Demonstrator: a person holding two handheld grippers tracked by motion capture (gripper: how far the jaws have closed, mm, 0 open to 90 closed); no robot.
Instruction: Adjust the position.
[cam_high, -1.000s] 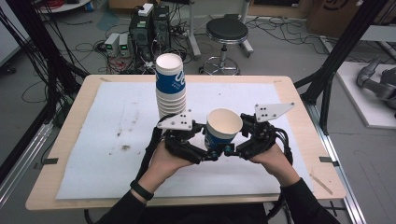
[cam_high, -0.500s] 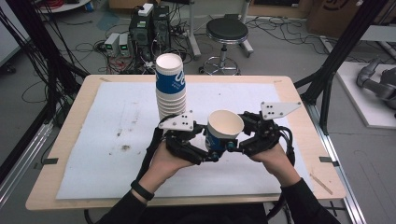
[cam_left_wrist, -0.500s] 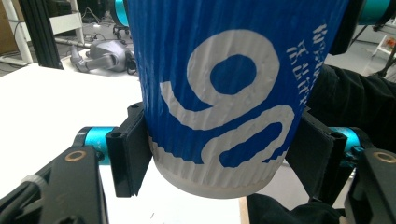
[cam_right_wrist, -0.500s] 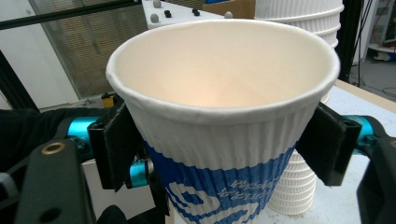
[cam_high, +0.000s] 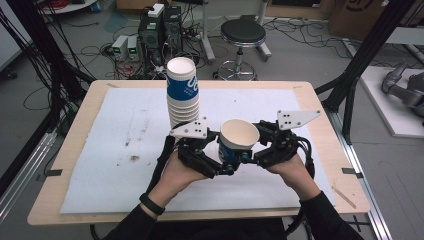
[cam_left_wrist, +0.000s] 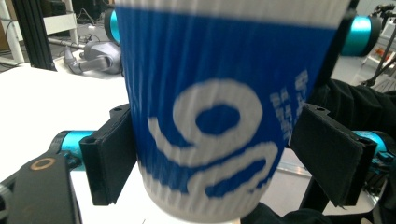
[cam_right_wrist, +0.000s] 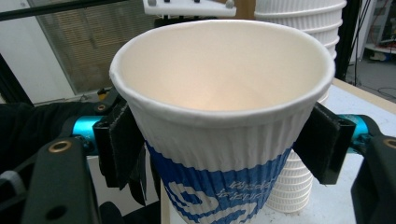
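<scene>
High view: single blue-and-white ribbed paper cup held upright above the white table mat, slightly right of centre, mouth open upward, interior empty and white. Left gripper meets it from 9 o'clock, right gripper from 3 o'clock, both low on the cup wall.

Left gripper view: cup sits between the two black jaws; left pad touches the ribbed wall, right pad lies just beside it, contact not certain. Jaws closed in on the cup.

Right gripper view: cup between the jaws, both pads pressed against the wall below the rim. Jaws clamped on the cup.

Stack of nested paper cups stands upright on the mat at 11 o'clock from the held cup, near it but apart. Left hand and right hand grip the tools from the near table edge
</scene>
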